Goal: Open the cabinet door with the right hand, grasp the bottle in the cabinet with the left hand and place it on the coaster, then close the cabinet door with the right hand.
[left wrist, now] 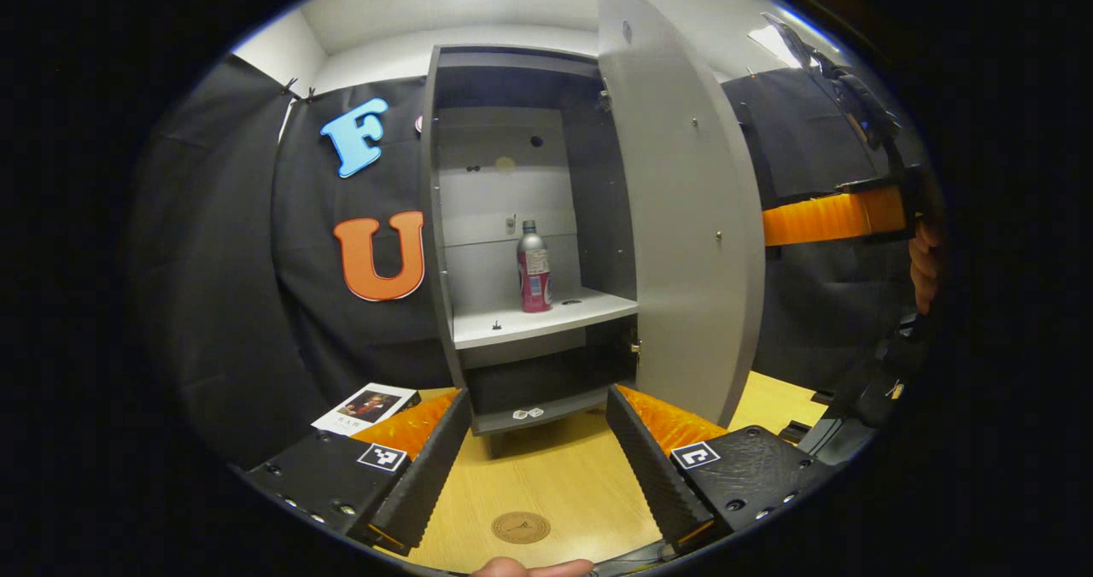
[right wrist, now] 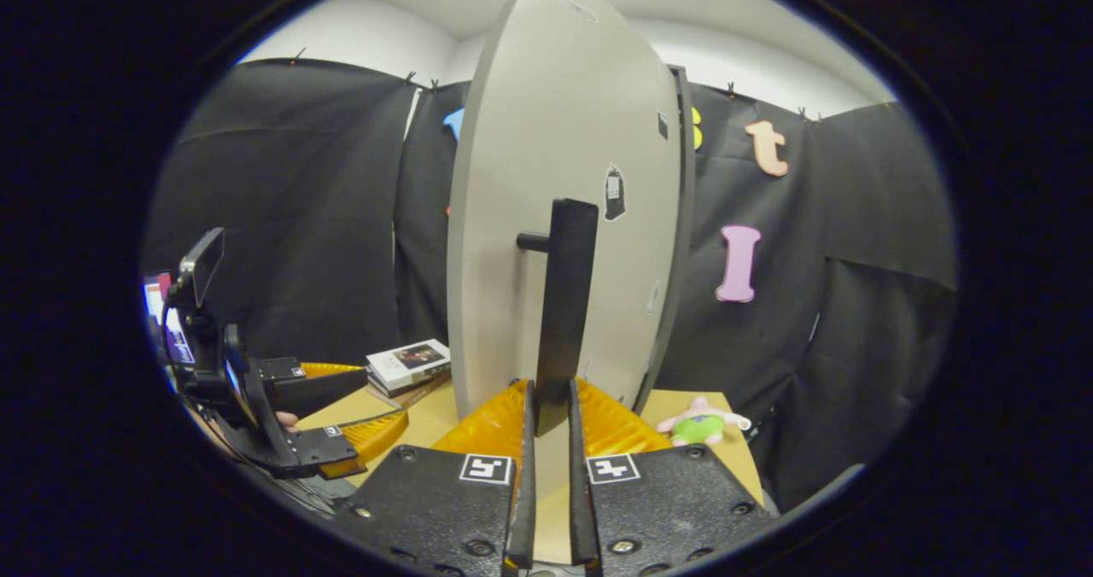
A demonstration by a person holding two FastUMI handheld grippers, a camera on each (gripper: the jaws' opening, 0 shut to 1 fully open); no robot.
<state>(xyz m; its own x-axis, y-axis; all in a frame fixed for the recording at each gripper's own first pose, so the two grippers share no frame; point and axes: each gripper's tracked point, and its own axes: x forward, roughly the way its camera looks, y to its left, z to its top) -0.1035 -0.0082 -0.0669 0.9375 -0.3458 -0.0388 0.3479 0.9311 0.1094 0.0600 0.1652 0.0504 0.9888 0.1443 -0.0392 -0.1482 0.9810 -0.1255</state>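
Observation:
The grey cabinet (left wrist: pixel 512 176) stands open, its door (left wrist: pixel 692 244) swung out to the right. A silver and pink bottle (left wrist: pixel 534 270) stands upright on the middle shelf (left wrist: pixel 546 317). A round brown coaster (left wrist: pixel 521 527) lies on the table close in front of me. My left gripper (left wrist: pixel 538 440) hovers open over the table, short of the cabinet, with nothing between its fingers. In the right gripper view, my right gripper (right wrist: pixel 549 406) is shut on the lower end of the door's dark vertical handle (right wrist: pixel 568 304). The left gripper (right wrist: pixel 359 410) shows at the lower left there.
A booklet (left wrist: pixel 367 408) lies on the wooden table (left wrist: pixel 555 475) left of the cabinet. A small plush toy (right wrist: pixel 702 423) lies on the table right of the door (right wrist: pixel 512 176). A hand (left wrist: pixel 926 261) holds the right gripper beyond the door's edge.

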